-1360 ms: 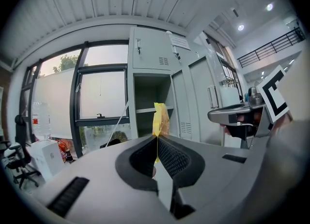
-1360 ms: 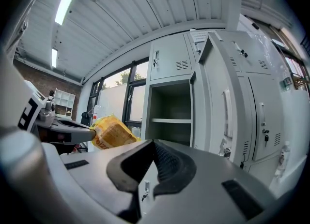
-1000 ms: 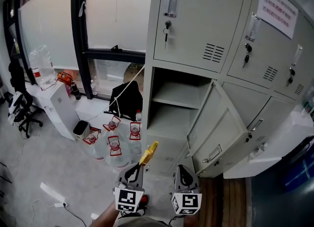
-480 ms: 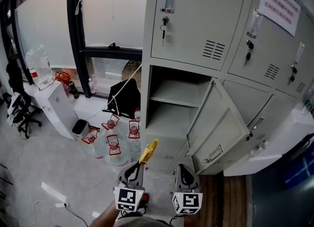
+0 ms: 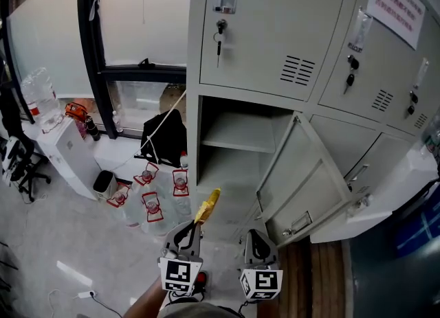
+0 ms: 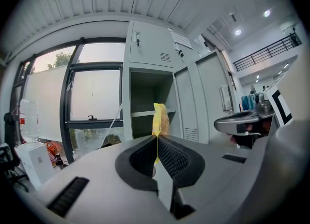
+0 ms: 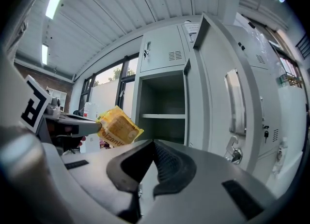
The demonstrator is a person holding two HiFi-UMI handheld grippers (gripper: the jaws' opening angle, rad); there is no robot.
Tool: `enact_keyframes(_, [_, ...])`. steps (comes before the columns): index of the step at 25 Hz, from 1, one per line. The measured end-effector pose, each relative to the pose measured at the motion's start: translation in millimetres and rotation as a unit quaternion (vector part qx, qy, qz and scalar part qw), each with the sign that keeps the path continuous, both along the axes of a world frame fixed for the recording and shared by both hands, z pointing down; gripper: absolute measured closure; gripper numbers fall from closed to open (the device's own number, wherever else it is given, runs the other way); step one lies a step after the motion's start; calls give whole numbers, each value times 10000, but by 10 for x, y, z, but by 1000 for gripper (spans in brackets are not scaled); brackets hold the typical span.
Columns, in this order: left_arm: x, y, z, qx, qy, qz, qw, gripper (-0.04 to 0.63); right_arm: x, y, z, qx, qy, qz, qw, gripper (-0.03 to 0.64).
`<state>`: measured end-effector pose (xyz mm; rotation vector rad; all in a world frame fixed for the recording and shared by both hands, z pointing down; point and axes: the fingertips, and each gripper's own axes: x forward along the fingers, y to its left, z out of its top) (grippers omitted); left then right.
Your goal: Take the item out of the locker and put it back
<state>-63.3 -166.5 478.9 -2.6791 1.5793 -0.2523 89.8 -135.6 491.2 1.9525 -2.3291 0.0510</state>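
Since the earlier frame, the open locker (image 5: 237,134) had drawn nearer and shifted left. At lower centre, the left gripper (image 5: 195,227) was clamped on the yellow packet (image 5: 207,207), edge-on toward the empty shelf, likely for returning it. The right gripper (image 5: 256,240) was closed and empty.

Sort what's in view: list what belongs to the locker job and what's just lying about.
Job: yellow packet, pinched in the left gripper; open locker; its swung-out door.
Lying about: water bottles, black bag, office chair.
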Motion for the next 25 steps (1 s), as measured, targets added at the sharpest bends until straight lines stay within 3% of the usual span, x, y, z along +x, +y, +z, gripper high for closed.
enact_keyframes(15, [453,-952,32,226,-315,740,9965,572,221,-450,141,-122,-122,714,9973,600])
enact_keyframes(25, [1036,-1407,251,602,-1182,1363,9817,571,416,-512,273,-336,-100,1144,9928,600])
